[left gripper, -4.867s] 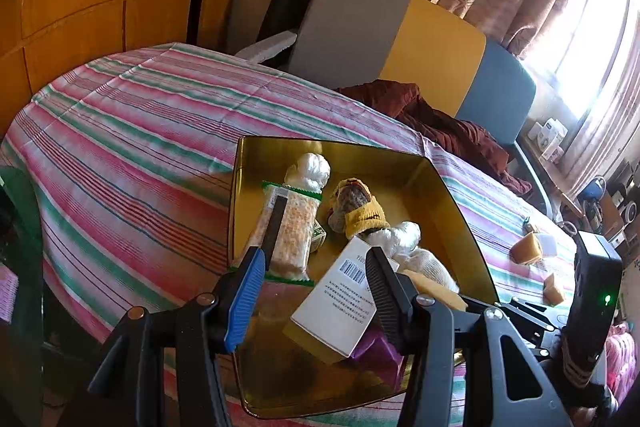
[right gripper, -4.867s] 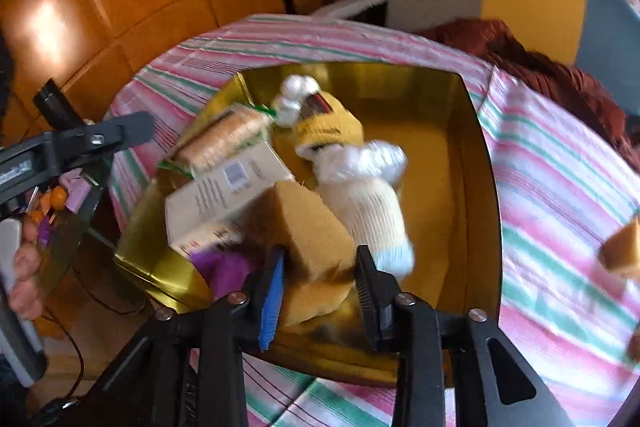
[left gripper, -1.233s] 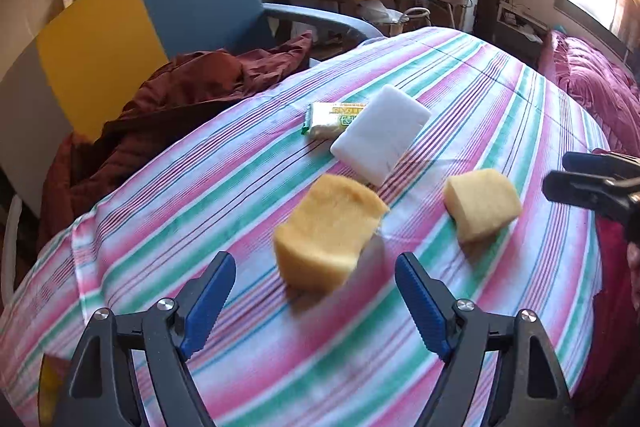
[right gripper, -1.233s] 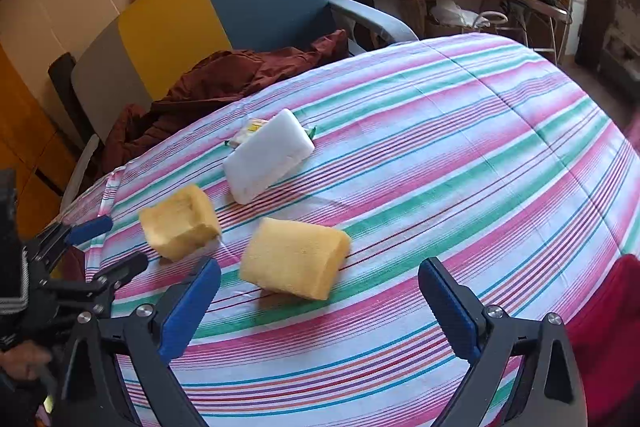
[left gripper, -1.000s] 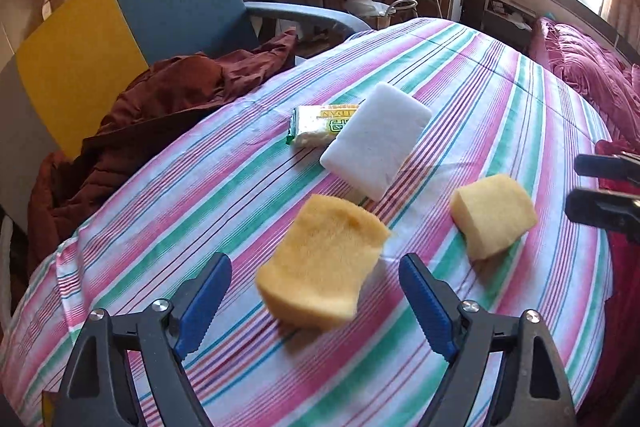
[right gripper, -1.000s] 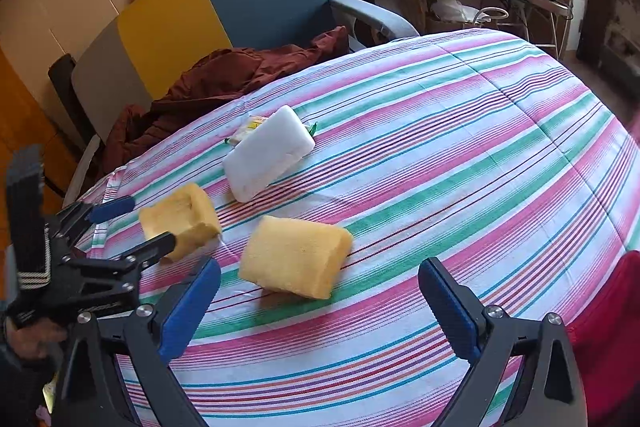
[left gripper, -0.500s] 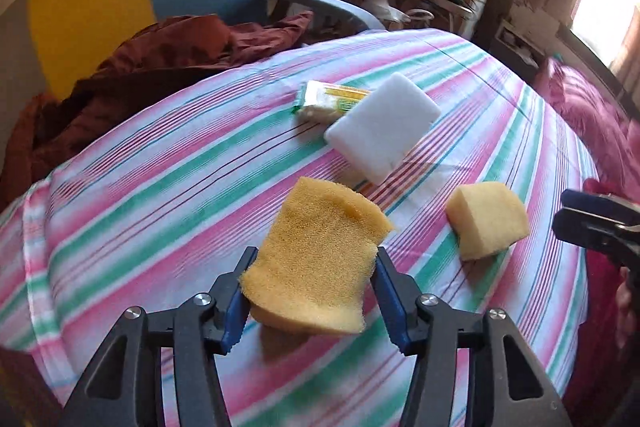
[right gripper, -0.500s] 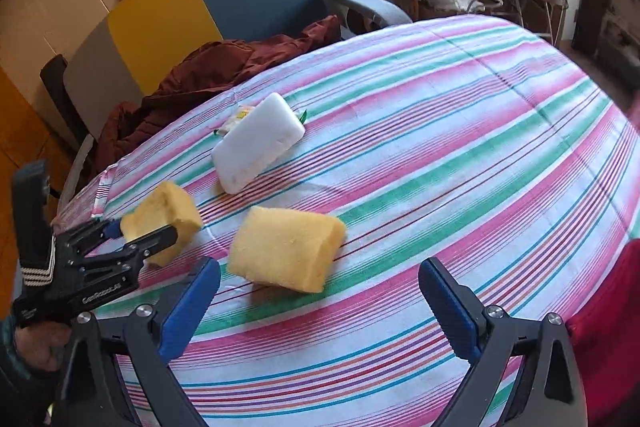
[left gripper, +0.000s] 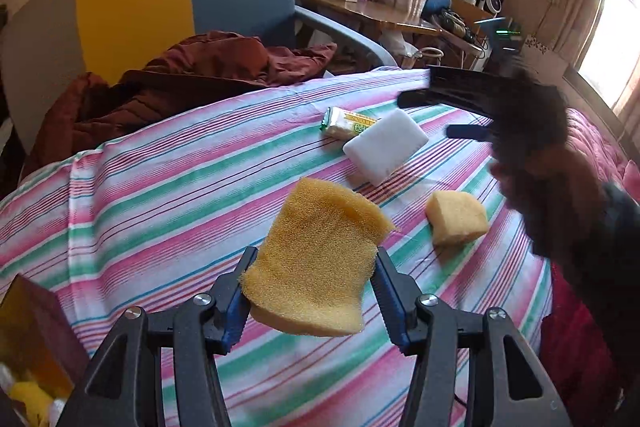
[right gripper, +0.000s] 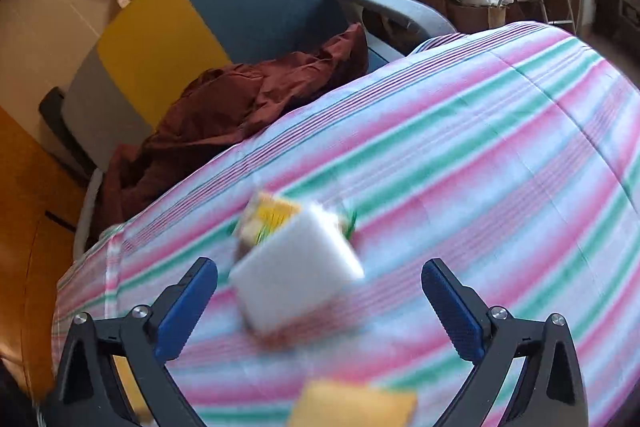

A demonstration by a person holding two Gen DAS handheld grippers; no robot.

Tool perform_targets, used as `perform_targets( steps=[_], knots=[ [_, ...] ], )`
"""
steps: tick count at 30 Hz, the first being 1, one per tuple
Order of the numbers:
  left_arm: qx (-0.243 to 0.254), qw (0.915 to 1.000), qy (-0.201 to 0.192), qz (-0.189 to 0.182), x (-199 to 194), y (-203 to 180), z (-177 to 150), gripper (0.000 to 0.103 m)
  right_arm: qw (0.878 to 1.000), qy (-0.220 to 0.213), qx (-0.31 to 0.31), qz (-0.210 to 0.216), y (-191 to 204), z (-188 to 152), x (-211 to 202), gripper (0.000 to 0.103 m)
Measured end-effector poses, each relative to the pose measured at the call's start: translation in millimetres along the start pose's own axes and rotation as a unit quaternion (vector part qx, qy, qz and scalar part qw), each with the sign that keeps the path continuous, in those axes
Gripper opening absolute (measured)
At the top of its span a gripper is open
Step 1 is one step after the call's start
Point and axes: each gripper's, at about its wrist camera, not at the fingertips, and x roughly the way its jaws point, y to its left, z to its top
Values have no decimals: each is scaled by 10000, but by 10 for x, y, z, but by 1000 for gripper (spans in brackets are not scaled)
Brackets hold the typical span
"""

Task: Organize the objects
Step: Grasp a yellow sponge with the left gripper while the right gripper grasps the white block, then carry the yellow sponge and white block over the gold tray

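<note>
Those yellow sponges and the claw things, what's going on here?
A person is tidying a striped tablecloth with a handheld claw in each hand. The left claw is shut on a yellow sponge, squeezing its sides and holding it off the cloth. The right claw is open, lined up on a white sponge block that lies partly over a snack packet. A smaller yellow sponge still lies on the cloth.

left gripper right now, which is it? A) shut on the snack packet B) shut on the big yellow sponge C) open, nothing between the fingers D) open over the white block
B. In the left wrist view the left gripper has both blue pads pressed into the sides of the big yellow sponge, which is squeezed in and held above the striped tablecloth.
</note>
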Motion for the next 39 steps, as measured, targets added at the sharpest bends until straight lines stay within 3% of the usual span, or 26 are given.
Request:
perform_targets(
  steps=[3, 7, 13, 16, 18, 21, 25, 30, 32, 34, 35, 36, 39],
  knots=[
    [-125, 9999, 44, -15, -46, 44, -42, 56, 9996, 193, 138, 150, -14, 128, 222, 103],
    [-271, 9996, 111, -20, -69, 93, -91, 56, 9961, 483, 79, 737, 90, 56, 266, 102],
    [-355, 9993, 77, -27, -197, 108, -160, 56, 9763, 1241, -436, 1719, 380, -455, 95, 102],
    [-411, 9991, 72, 38, -279, 130, -193, 56, 9761, 1375, -826, 1467, 462, -617, 1, 101],
    [-478, 9988, 61, 66, -329, 167, -213, 57, 9781, 1138, -1547, 803, 575, -672, -113, 100],
    [-583, 9983, 33, 88, -403, 219, -248, 57, 9657, 951, -2399, 271, 750, -662, -165, 100],
    [-726, 9973, -28, 98, -482, 267, -283, 57, 9373, 1111, -3296, -233, 981, -638, 64, 100],
    [-860, 9962, -50, 99, -556, 305, -351, 56, 9234, 1517, -3491, -501, 1056, -574, 508, 100],
    [-890, 9960, -67, 104, -586, 318, -375, 57, 9216, 1716, -3441, -539, 1012, -599, 638, 89],
    [-944, 9954, -89, 109, -618, 334, -403, 57, 9222, 1772, -3391, -567, 978, -621, 693, 83],
    [-978, 9951, -108, 109, -635, 342, -419, 57, 9245, 1708, -3357, -578, 972, -618, 665, 72],
    [-1016, 9947, -123, 112, -650, 350, -435, 57, 9264, 1650, -3326, -620, 966, -609, 637, 67],
    [-1107, 9935, -186, 160, -721, 366, -480, 56, 9346, 1483, -3170, -635, 937, -610, 504, 65]
  ],
)
